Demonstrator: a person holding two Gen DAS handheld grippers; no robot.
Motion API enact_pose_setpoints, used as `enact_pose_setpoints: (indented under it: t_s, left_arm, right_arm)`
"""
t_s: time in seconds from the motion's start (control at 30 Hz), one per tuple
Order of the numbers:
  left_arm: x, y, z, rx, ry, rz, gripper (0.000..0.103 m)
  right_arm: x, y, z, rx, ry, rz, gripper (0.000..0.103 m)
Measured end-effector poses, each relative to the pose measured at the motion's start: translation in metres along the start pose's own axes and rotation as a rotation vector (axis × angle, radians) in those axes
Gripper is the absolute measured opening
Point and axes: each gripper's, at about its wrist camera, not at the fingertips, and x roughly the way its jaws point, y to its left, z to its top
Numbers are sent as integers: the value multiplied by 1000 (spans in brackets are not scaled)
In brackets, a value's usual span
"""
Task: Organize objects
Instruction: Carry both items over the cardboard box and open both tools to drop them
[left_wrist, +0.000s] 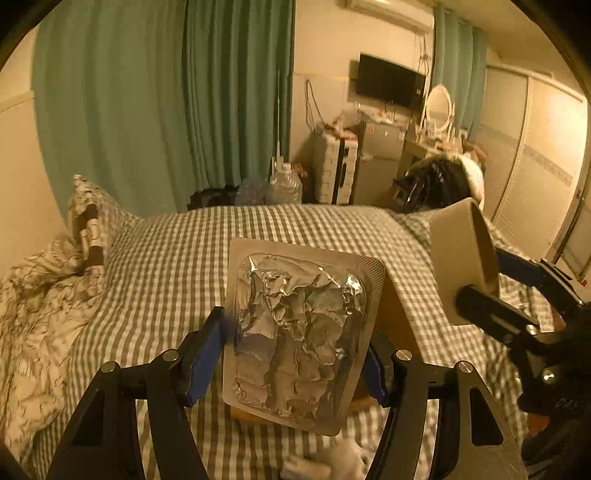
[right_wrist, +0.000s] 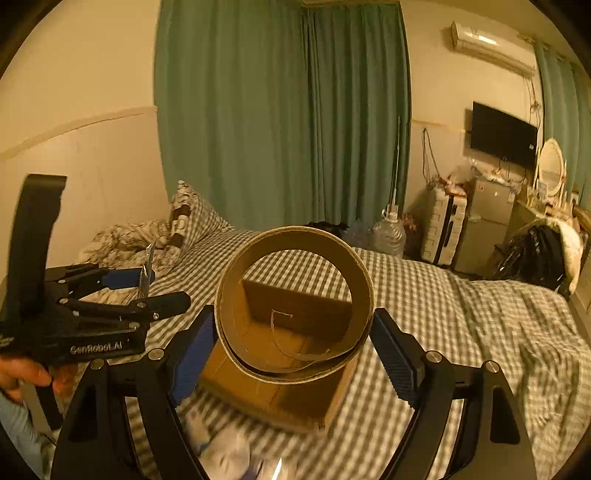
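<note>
A: On the left, the left tongs (left_wrist: 295, 354) were clenched on the flat silver foil blister sheet (left_wrist: 299, 339), pinching it by its two side edges, so it stood almost upright in the air above the grey-and-white checked bed (left_wrist: 155, 258).

B: A thin grip?

A: I judged it so. Foil sheets bow easily; a squeeze across the width could buckle it and let it spring out. It hung over the near wall of the open brown cardboard box (right_wrist: 280, 369), which sat in the middle of the bed towards its near edge. If it slipped there, it might have landed on the covers instead of inside.

B: And to the right?

A: The right tongs (right_wrist: 295, 350) were grasping the wide brown cardboard ring (right_wrist: 295, 295), pads pressed on its outer wall from both sides, held above the same box. Its inner paper layer had peeled into a loose curl, hanging down into the opening.

B: That could snag.

A: Possibly, on the box wall during lowering. The ring is also hollow, so harder pressure might crush it oval.

B: Anything else?

A: Both tools were close together over one small box. In the right wrist view the left tool sat just beside the ring. Lowering both at once risked a bump that would knock either item loose. White crumpled paper (right_wrist: 225, 454) lay by the bed's near edge, blurred.
</note>
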Motion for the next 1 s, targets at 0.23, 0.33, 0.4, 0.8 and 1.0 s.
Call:
enact_pose_setpoints:
  t_s: [0.23, 0.33, 0.4, 0.8, 1.0]
  left_arm:
    - [75, 11, 0, 6, 93, 33, 68]
    - [87, 13, -4, -12, 120, 6, 80]
    - [83, 12, -4, -24, 110, -1, 91]
    - [-67, -20, 18, 44, -96, 62, 103]
    - [-141, -24, -5, 37, -137, 88, 103]
  right_arm:
    - [81, -22, -7, 78, 93, 23, 83]
    - [89, -35, -9, 120, 91, 13, 95]
    - [82, -44, -7, 140, 62, 12, 99]
    - [-66, -23, 39, 58, -96, -114, 101]
    - [-152, -3, 44, 30, -143, -119, 103]
